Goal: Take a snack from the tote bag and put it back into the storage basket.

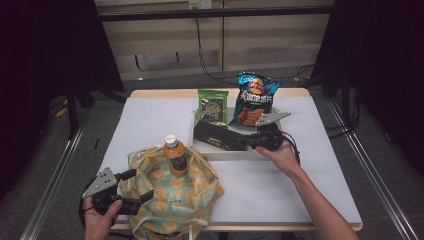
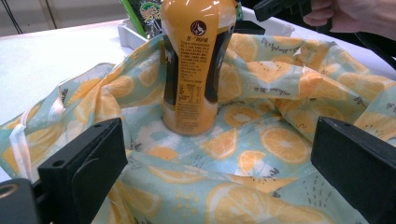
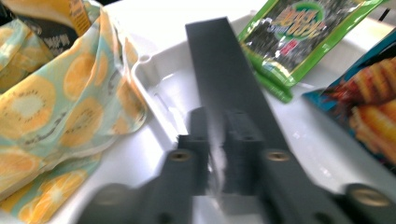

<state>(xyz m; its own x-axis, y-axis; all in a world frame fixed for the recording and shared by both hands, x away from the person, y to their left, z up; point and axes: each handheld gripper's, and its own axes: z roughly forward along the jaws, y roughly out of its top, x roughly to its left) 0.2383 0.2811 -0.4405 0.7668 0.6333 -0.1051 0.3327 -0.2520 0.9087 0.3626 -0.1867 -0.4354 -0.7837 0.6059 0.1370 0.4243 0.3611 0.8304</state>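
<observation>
White tabletop [image 1: 310, 165] under me: my left gripper [image 1: 131, 187] is spread wide at the orange-print cloth bag's [image 1: 195, 195] near edge, an orange juice bottle [image 1: 173, 155] upright inside. Rightward, my right gripper [image 1: 243, 141] pinches a long black box [image 1: 216, 135] in the white tray [image 1: 202, 148], beside seaweed [image 1: 213, 106] and chips [image 1: 253, 97].
</observation>
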